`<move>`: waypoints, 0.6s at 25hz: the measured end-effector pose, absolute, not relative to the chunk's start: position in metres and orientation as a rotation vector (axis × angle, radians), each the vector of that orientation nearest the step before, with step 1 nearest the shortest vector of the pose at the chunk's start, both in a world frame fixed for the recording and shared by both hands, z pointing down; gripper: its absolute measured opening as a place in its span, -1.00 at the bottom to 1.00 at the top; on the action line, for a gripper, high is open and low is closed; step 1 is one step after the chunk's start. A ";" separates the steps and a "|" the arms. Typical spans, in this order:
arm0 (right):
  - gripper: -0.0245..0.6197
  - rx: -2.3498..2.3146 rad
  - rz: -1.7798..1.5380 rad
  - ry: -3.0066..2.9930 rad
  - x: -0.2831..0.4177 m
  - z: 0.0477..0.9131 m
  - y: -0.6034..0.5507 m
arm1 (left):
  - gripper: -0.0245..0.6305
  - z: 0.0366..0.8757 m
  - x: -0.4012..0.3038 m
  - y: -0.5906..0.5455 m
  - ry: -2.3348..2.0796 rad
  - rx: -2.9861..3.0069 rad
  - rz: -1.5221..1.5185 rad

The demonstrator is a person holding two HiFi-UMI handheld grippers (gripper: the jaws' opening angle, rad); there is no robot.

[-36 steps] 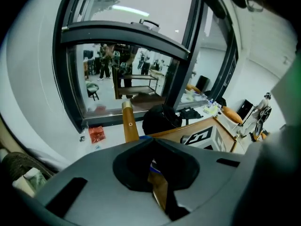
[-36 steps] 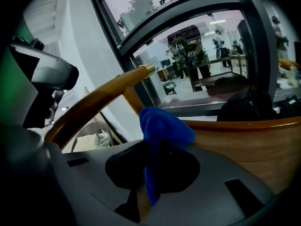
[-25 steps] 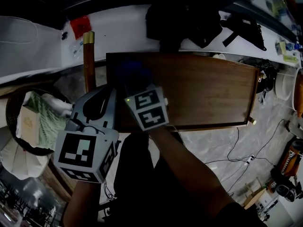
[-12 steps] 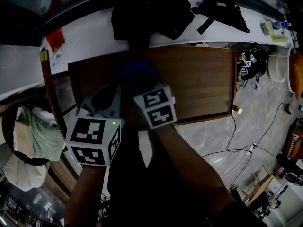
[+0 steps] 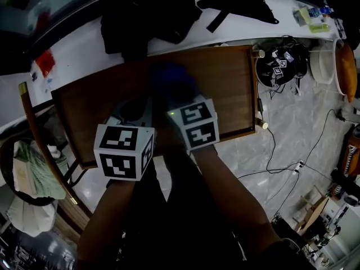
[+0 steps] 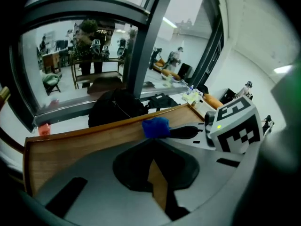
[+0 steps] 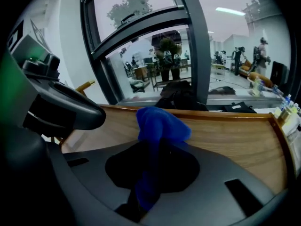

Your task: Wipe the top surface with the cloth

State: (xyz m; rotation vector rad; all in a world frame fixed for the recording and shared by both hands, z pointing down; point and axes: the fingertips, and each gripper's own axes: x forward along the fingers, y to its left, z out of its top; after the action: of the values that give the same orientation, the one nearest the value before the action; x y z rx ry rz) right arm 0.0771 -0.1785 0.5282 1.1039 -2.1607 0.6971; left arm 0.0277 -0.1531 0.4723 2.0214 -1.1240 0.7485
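Cloth: I see the blue cloth (image 7: pixel 160 124) bunched into a wad over the wood. In the head view it sits left of the top's middle.
Contact: it looks to be resting on the surface, but I cannot tell how hard it presses.
Slip risk: I judge a hard drag could pull the wad out of the grip, because only a narrow strip of it is pinched.
Streak risk: a wad this tight wipes a thin track, so I could leave bare stripes between passes.
Cloth to tool: the wad spills out at 12 o'clock of the right tool (image 7: pixel 151 166), just past its tips, and a tail runs back between them.
Right tool: clamped on the cloth, with no gap showing around the fabric.
Left tool: the left tool (image 6: pixel 154 163) has its tips drawn together, showing only a sliver of wood behind them and holding nothing. It lies just beside the right tool, at its 9 o'clock.
Collision risk: with the two this close, a sweep toward 9 o'clock could knock one against the other.
Table: the table (image 5: pixel 225 94) is wooden, with a raised lip along its edges. I would expect the cloth to catch there.
Beyond: a black bag (image 5: pixel 146 16) lies at 12 o'clock, past the far edge.
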 end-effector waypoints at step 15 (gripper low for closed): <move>-0.74 1.288 0.654 -1.996 0.221 0.520 -0.200 | -0.89 0.473 0.153 -0.161 -0.965 2.108 0.738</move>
State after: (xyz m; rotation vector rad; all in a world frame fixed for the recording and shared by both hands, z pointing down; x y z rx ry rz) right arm 0.2214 -0.2003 0.5203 1.2876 -1.9961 0.6540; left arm 0.1526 -0.1610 0.4732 2.1083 -0.9655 0.7376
